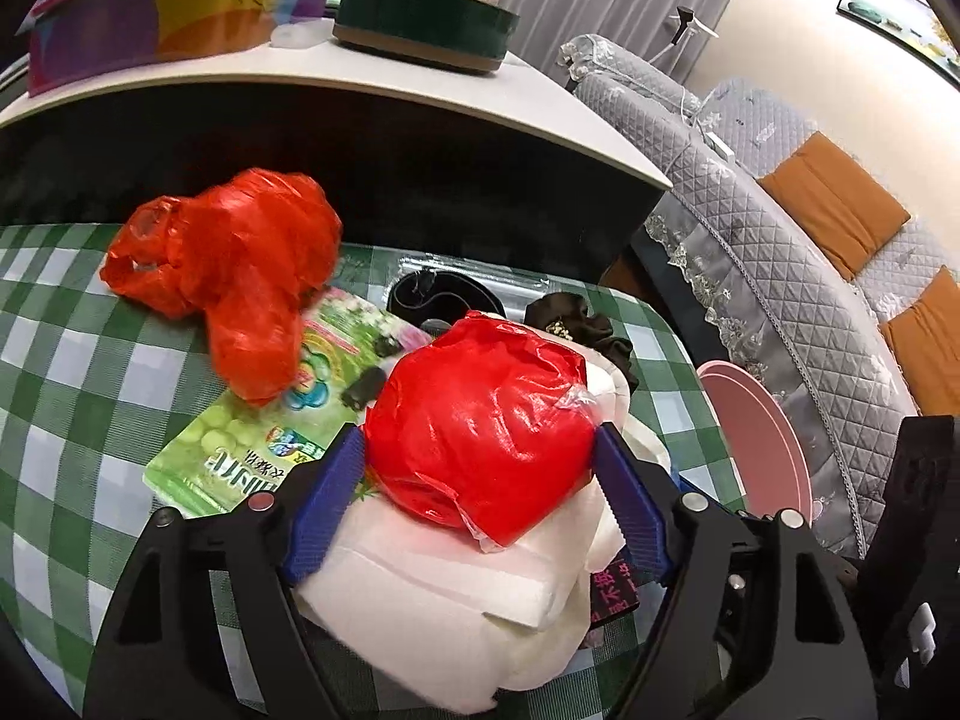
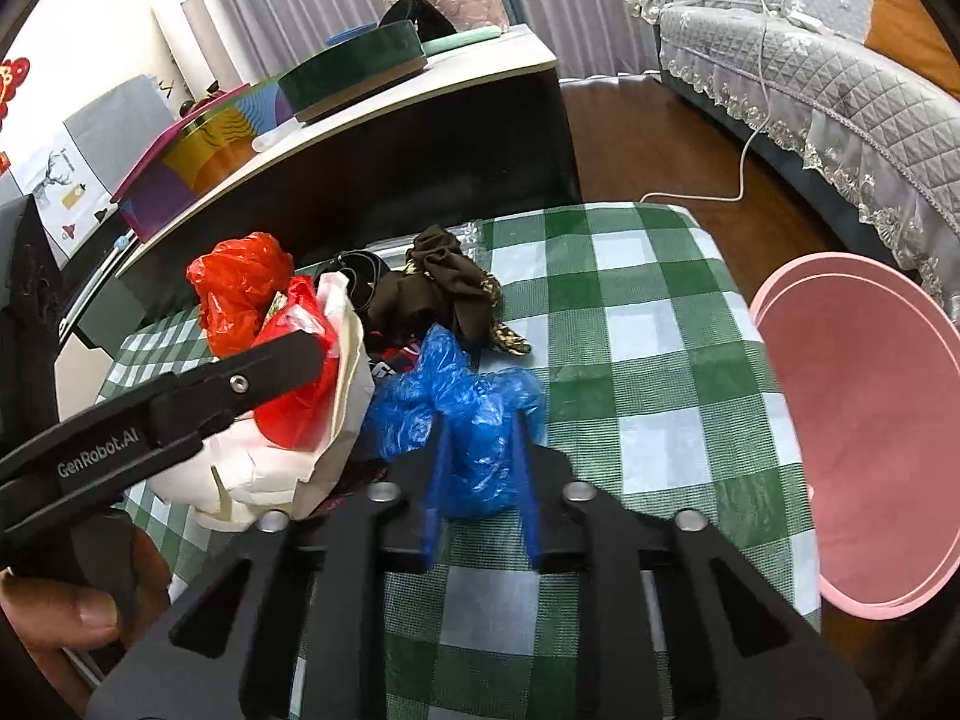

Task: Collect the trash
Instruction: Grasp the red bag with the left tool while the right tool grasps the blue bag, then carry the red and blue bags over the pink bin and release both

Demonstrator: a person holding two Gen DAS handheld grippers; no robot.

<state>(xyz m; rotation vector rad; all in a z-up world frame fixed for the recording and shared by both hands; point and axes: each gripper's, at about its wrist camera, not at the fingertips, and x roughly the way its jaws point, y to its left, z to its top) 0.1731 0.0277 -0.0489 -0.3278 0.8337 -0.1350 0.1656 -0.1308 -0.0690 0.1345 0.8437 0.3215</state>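
A glossy red plastic bag (image 1: pixel 480 420) wadded into a ball lies on crumpled white paper (image 1: pixel 450 588). My left gripper (image 1: pixel 480 438) straddles it, its blue pads (image 1: pixel 327 492) at the ball's two sides without squeezing it. Behind it lies a second crumpled red bag (image 1: pixel 240 276) on a green packet (image 1: pixel 240 450). In the right wrist view my right gripper (image 2: pixel 481 429) is shut on a crumpled blue plastic bag (image 2: pixel 468 396), which lies on the green checked tablecloth (image 2: pixel 630 330). One black finger of the left gripper (image 2: pixel 270 372) shows beside the red ball (image 2: pixel 300 414).
A pink bin (image 2: pixel 870 420) stands off the table's right edge. Dark brown cloth (image 2: pixel 450 282) and black items lie at the back of the table. Behind rises a low cabinet (image 1: pixel 420 96) with boxes on top. A grey sofa (image 1: pixel 780 240) is to the right. A hand (image 2: pixel 72 618) holds the left gripper.
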